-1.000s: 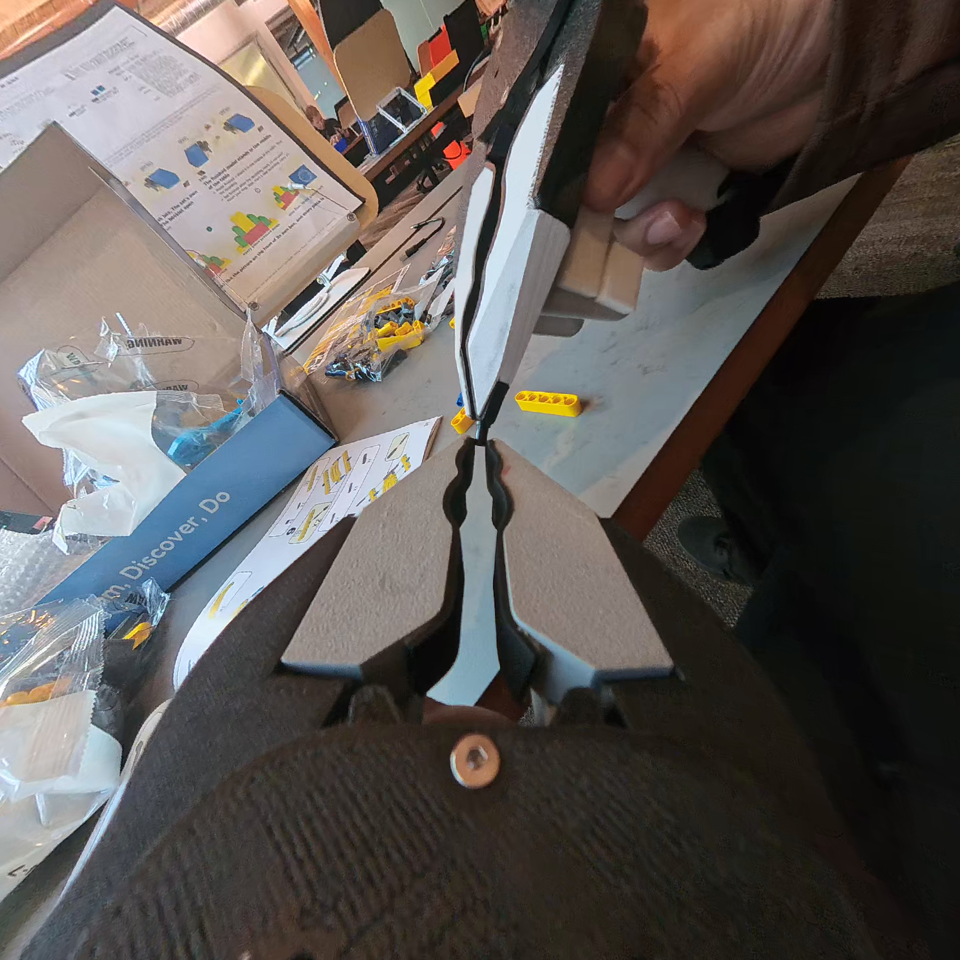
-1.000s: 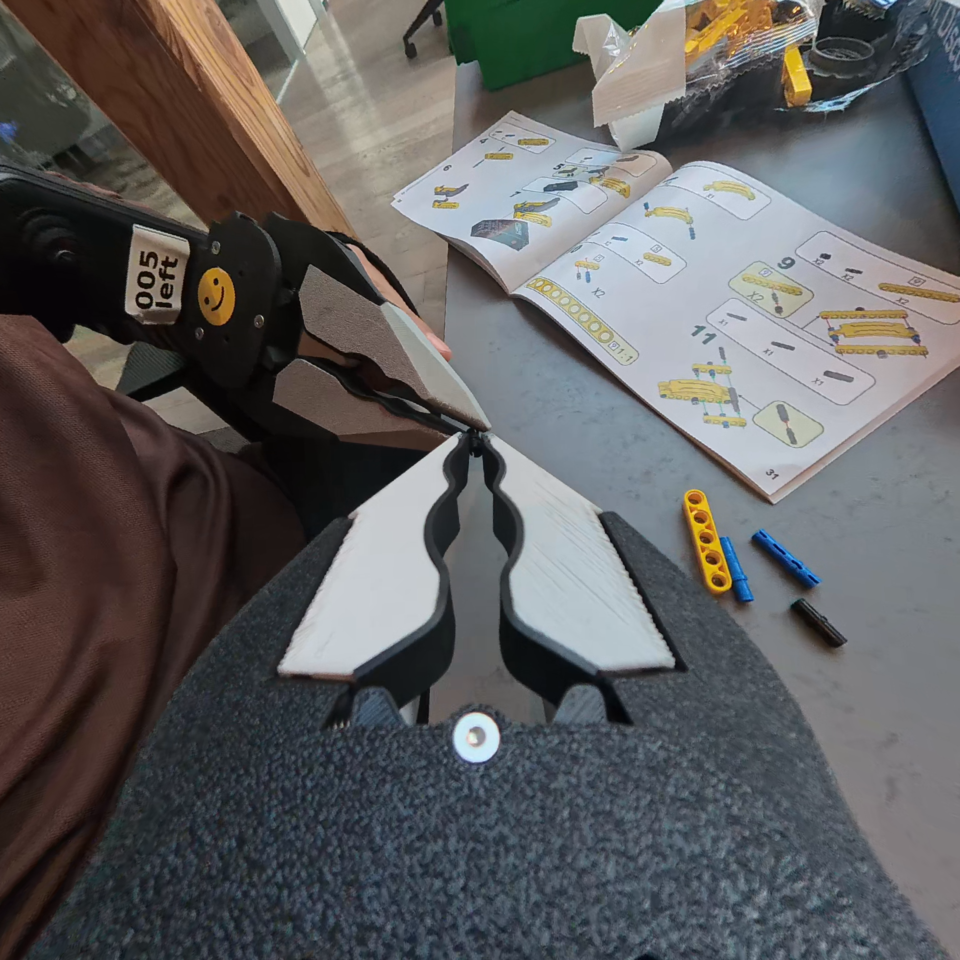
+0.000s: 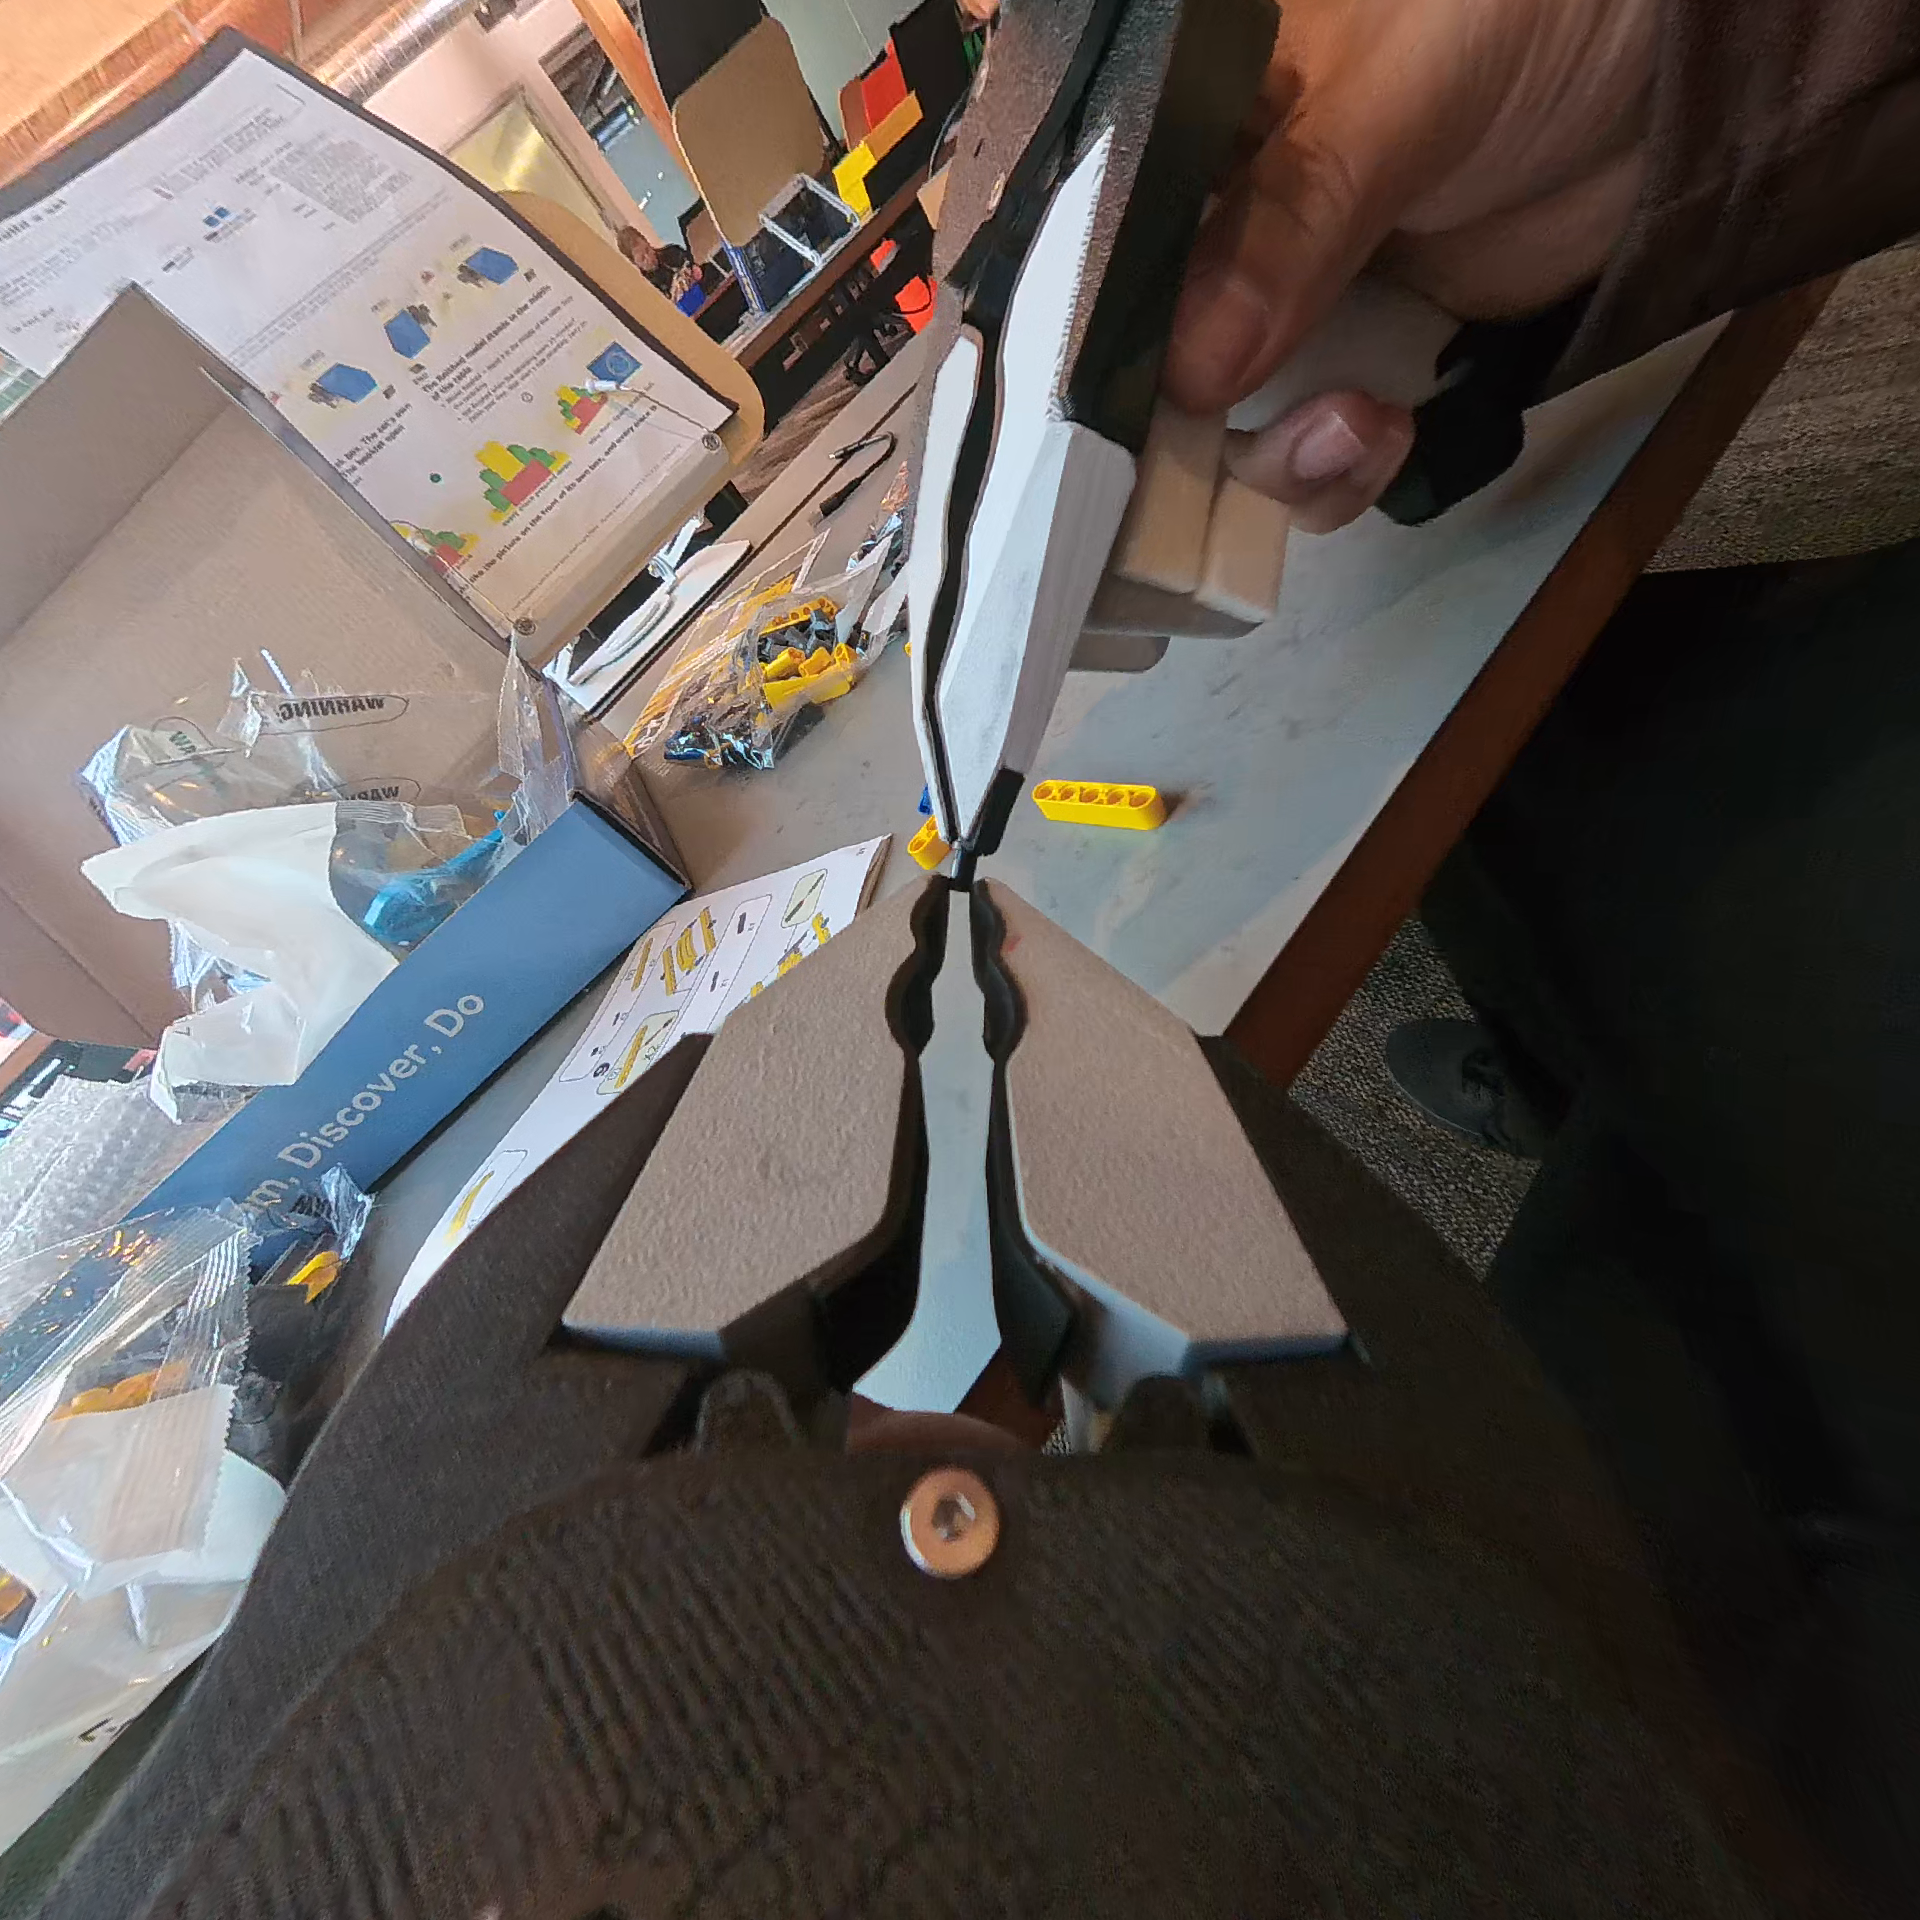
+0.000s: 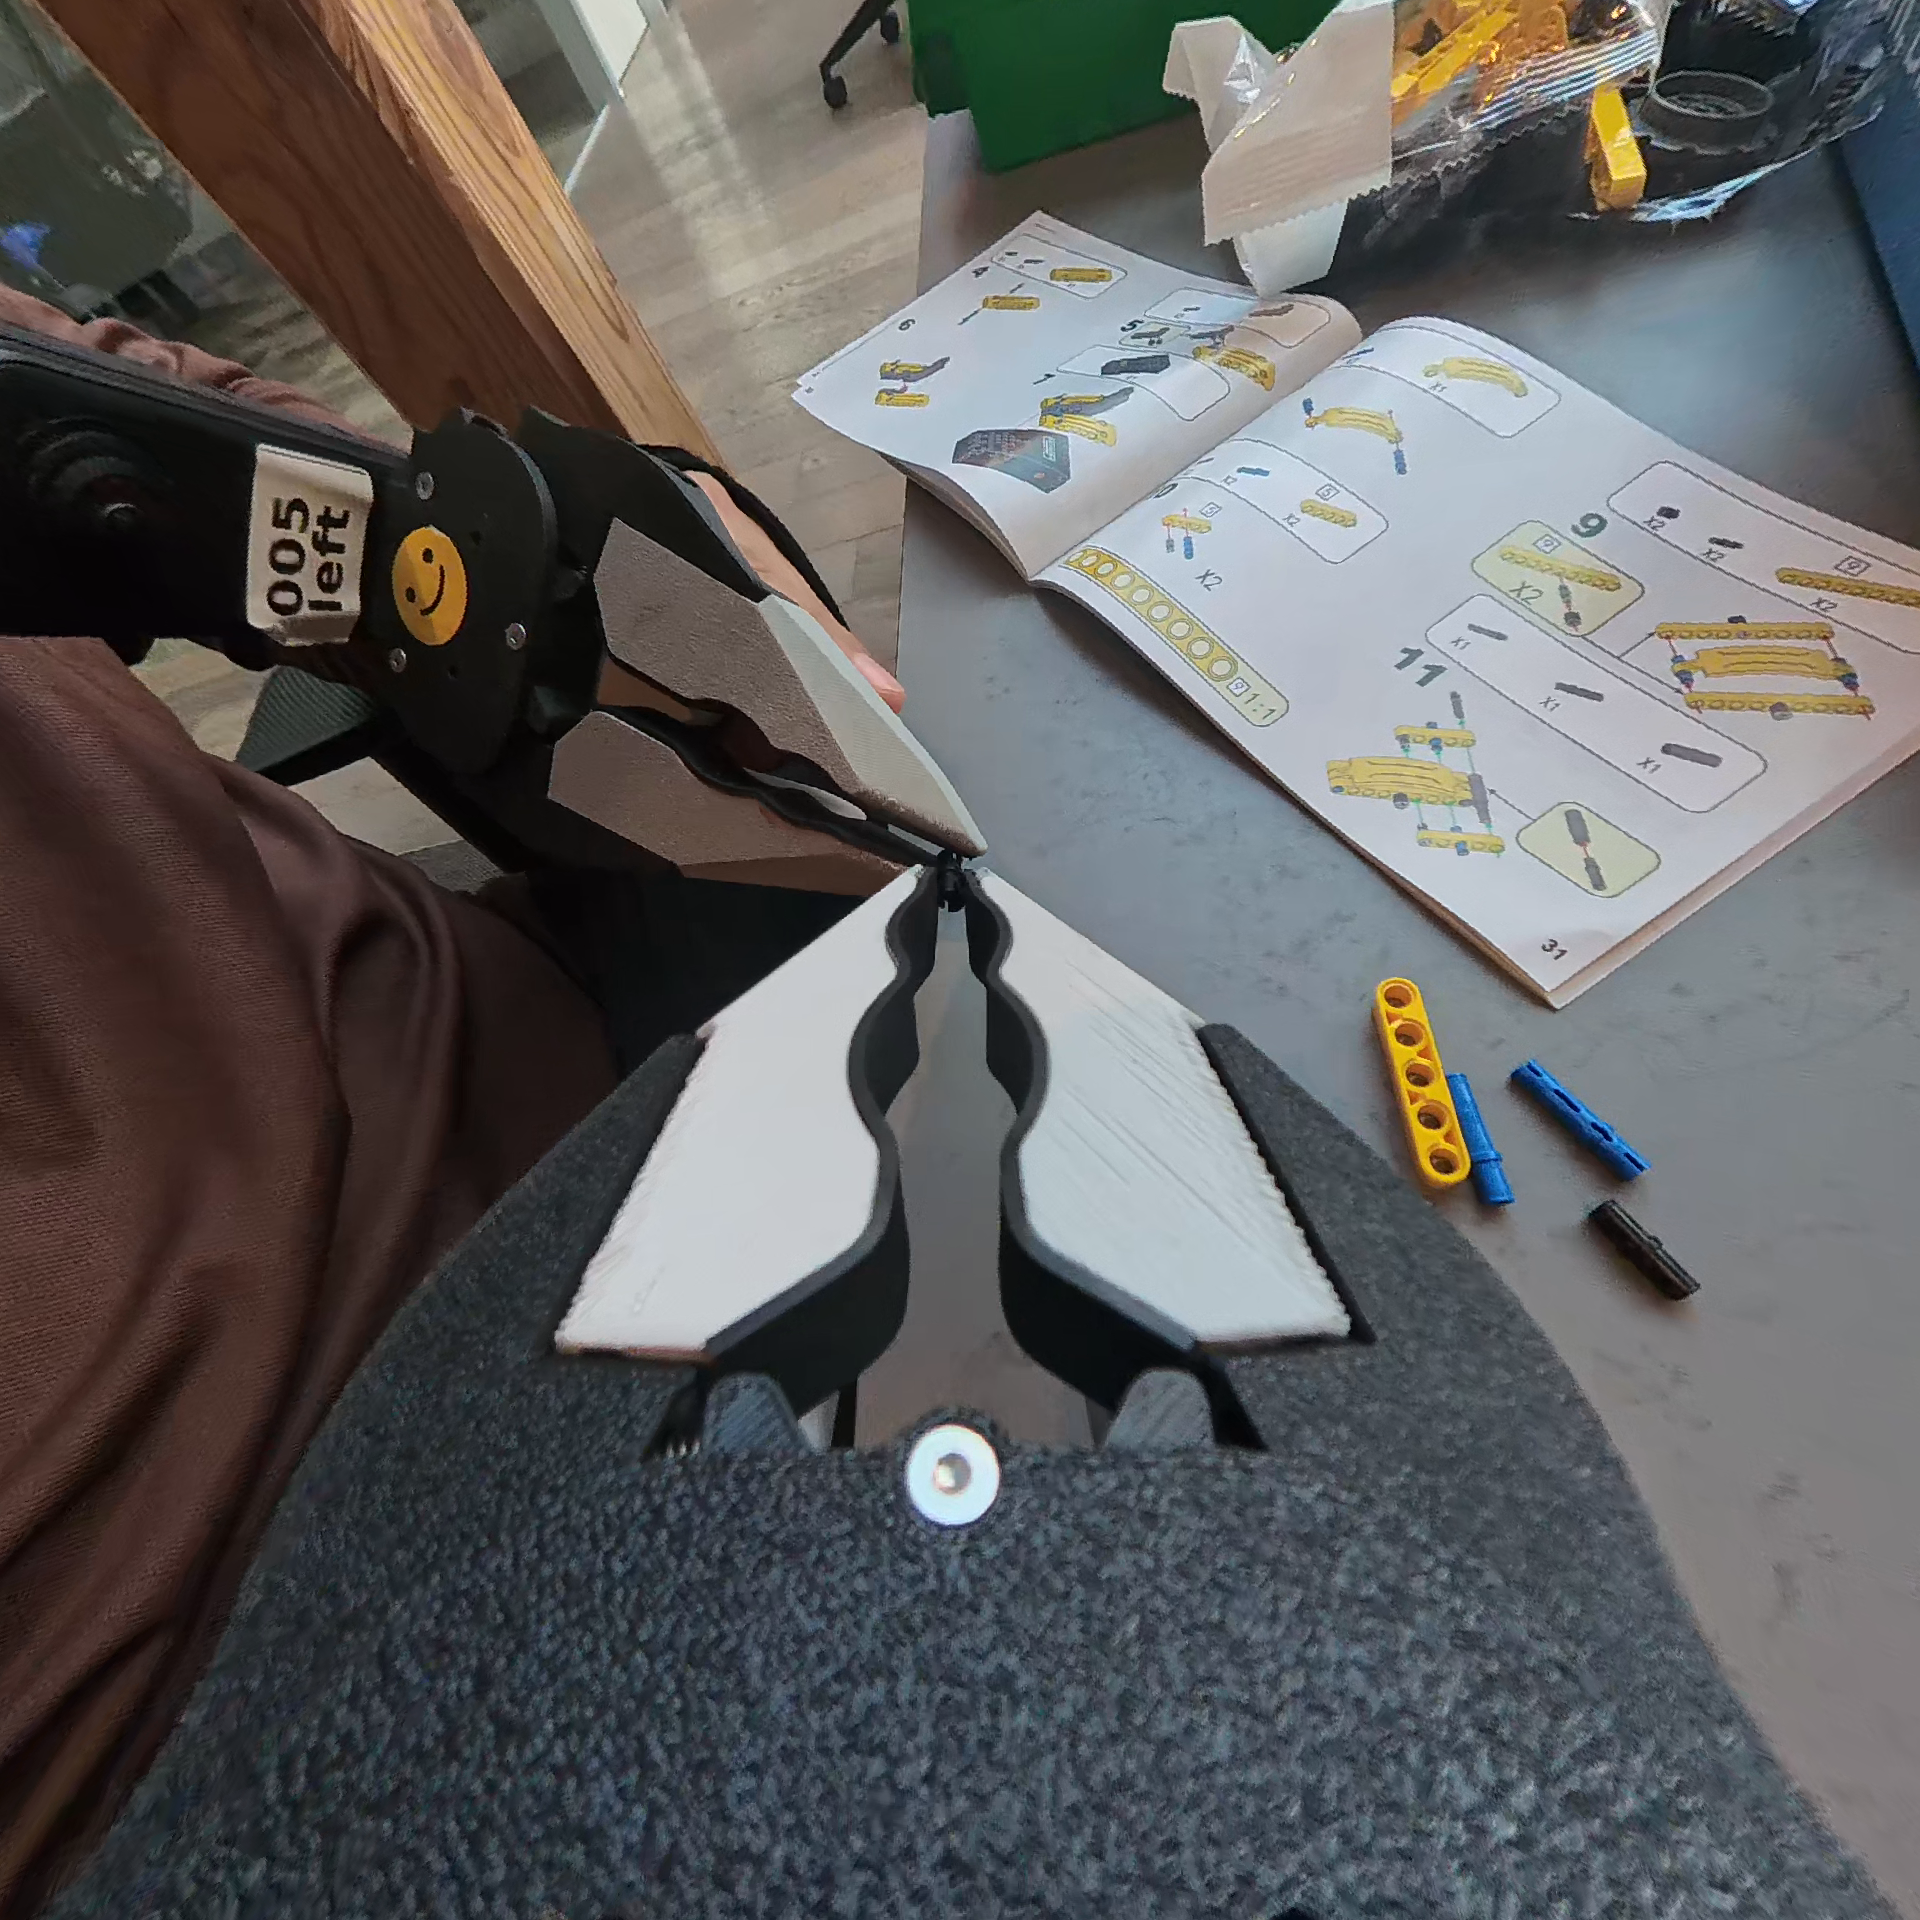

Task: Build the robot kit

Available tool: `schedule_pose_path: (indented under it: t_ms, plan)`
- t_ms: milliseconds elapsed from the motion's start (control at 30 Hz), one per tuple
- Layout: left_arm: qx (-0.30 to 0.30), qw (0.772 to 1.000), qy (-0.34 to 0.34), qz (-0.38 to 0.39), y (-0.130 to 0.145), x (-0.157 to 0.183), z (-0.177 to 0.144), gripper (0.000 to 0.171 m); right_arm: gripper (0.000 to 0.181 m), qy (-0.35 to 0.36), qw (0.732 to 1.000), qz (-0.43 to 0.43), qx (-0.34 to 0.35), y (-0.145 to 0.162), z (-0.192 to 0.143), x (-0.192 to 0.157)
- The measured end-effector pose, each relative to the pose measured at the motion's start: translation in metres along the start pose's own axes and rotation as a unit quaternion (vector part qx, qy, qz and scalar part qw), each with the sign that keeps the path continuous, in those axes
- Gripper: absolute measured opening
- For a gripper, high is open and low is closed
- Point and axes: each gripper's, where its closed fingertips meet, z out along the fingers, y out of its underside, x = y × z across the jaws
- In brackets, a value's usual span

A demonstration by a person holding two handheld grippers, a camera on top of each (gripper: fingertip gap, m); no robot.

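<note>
A grey table [image 4: 1195,852] is seen with an open instruction booklet [image 4: 1382,582] lying toward 1 o'clock in the right wrist view. At 12 o'clock a clear bag of yellow and black parts [image 4: 1558,114] is placed. The left gripper [image 4: 951,850] is brought in from 9 o'clock, tip to tip with the right gripper [image 4: 948,883]; both are pressed together on a small black pin [image 4: 948,871] held between them above the table edge. At 3 o'clock a yellow beam [image 4: 1418,1081] is laid, a blue pin [image 4: 1477,1138] touching it, another blue pin [image 4: 1579,1119] and a black pin [image 4: 1642,1262] apart
</note>
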Motion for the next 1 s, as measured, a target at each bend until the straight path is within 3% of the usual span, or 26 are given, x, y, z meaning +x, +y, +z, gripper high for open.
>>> schedule_pose_path:
  t_ms: [333,400,533,733,867,1000]
  plan:
    - [0.002,0.999,0.014,-0.041,0.0,0.003,0.0,0.002,0.004,0.017,1.0,-0.019,-0.017,0.002,-0.003,0.002]
    - [-0.003,0.996,0.046,-0.082,0.001,0.01,0.0,0.016,0.004,0.046,0.998,-0.031,-0.044,0.007,-0.013,0.01]
    - [-0.033,0.988,0.078,-0.128,0.007,0.015,0.005,0.027,0.004,0.09,0.99,-0.047,-0.093,0.014,-0.041,0.02]
    - [-0.082,0.975,0.102,-0.178,-0.007,0.02,0.029,0.034,0.004,0.142,0.981,-0.044,-0.126,0.023,-0.061,0.027]
    - [-0.151,0.968,0.119,-0.163,0.0,0.033,0.052,0.044,0.004,0.154,0.979,-0.028,-0.131,0.039,-0.074,0.026]
    - [-0.172,0.959,0.144,-0.175,0.0,0.046,0.061,0.045,0.004,0.169,0.977,-0.023,-0.126,0.047,-0.092,0.022]
